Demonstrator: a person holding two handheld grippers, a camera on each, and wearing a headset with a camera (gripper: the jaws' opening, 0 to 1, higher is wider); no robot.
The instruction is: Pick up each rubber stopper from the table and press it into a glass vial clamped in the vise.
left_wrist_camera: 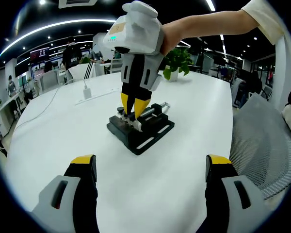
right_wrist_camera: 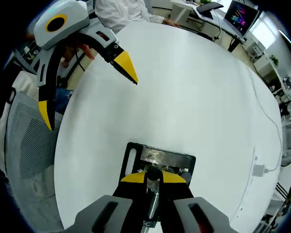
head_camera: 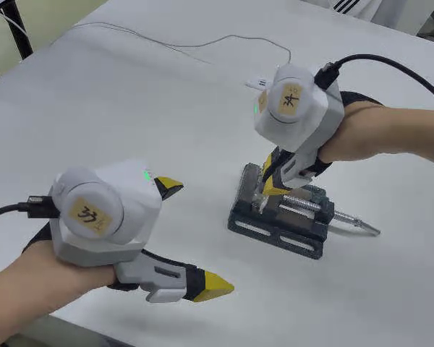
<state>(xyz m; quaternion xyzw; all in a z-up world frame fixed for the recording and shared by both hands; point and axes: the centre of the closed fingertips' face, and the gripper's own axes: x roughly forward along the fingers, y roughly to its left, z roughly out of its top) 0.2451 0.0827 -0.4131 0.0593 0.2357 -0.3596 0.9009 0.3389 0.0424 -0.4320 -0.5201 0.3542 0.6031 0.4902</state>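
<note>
1. Two hand-held grippers are shown above a white tabletop [head_camera: 166, 108].
2. Left gripper [head_camera: 191, 235]: it is held low beside the tabletop's near edge, well apart from the vise [head_camera: 275, 228]. Its jaws are spread wide. In the left gripper view the two yellow tips are seen far apart, with bare tabletop between them.
3. Right gripper [head_camera: 267, 189]: it is pointed steeply down onto the vise. Its jaws are drawn narrow, and the yellow tips almost meet.
4. Stopper [right_wrist_camera: 153, 173]: in the right gripper view it is seen as a small dark round piece pinched between the right gripper's tips, directly over the vise. How deep it sits cannot be told.
5. Vise: this black block is set well in from every edge of the tabletop. Its screw handle [head_camera: 354, 223] is turned away from the left gripper.
6. Cable [head_camera: 173, 47] and white adapter [head_camera: 257, 83]: both are laid toward the tabletop's far edge. In the head view the adapter is seen just beyond the right gripper's body.
</note>
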